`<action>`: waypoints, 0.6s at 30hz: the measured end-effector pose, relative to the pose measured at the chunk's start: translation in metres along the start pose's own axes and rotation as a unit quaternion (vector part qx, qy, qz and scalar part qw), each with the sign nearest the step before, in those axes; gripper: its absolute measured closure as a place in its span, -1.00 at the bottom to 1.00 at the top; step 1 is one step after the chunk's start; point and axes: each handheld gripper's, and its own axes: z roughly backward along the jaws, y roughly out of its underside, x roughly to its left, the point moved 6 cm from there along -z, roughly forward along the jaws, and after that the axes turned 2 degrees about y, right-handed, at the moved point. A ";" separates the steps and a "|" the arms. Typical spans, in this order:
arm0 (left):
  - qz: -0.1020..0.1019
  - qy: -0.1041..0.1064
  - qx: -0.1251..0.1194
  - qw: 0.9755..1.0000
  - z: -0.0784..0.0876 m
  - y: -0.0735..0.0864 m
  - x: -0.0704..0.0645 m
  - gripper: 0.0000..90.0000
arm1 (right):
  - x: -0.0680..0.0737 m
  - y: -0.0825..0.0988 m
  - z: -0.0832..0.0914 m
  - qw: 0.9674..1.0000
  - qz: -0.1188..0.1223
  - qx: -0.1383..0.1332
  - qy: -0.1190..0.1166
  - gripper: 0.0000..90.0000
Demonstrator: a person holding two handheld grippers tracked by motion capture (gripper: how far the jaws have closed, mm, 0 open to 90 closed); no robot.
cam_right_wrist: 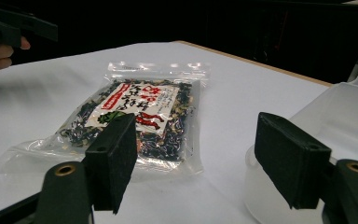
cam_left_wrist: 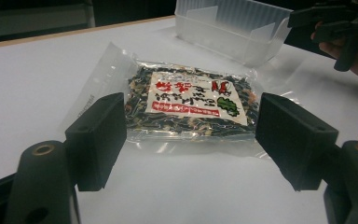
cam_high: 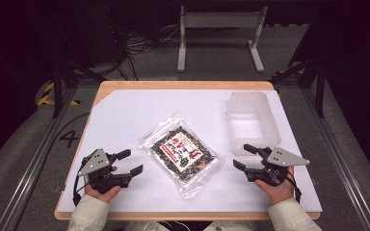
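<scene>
A clear plastic bag of dark dried food with a white and red label [cam_high: 183,153] [cam_left_wrist: 191,100] [cam_right_wrist: 133,116] lies flat in the middle of the white sheet. My left gripper [cam_high: 132,162] [cam_left_wrist: 189,142] rests at the front left, jaws open and empty, pointing right at the bag. My right gripper [cam_high: 242,157] [cam_right_wrist: 196,161] sits at the front right, open and empty, pointing left toward the bag. Each is held in a hand. A translucent plastic box [cam_high: 250,122] [cam_left_wrist: 228,28] [cam_right_wrist: 326,140] stands just behind the right gripper.
The white sheet [cam_high: 125,115] covers a wooden table [cam_high: 173,84]. A white metal stand [cam_high: 219,29] and cables lie on the floor beyond the far edge. Metal rails [cam_high: 33,159] run along both sides of the table.
</scene>
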 end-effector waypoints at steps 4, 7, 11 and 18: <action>0.014 -0.003 -0.006 1.000 0.000 -0.002 0.002 -0.43 | 0.001 0.000 0.000 1.000 0.001 0.001 -0.001 -0.35; 0.021 -0.002 -0.009 1.000 -0.001 -0.005 0.003 -0.44 | 0.001 0.001 0.000 1.000 0.003 0.004 0.000 -0.36; 0.026 -0.010 -0.017 0.999 -0.005 -0.014 0.007 -0.47 | 0.002 0.002 -0.002 1.000 0.002 0.010 -0.002 -0.38; 0.034 -0.027 -0.018 0.999 -0.014 -0.026 0.018 -0.54 | 0.003 0.003 -0.003 1.000 0.004 0.020 0.000 -0.38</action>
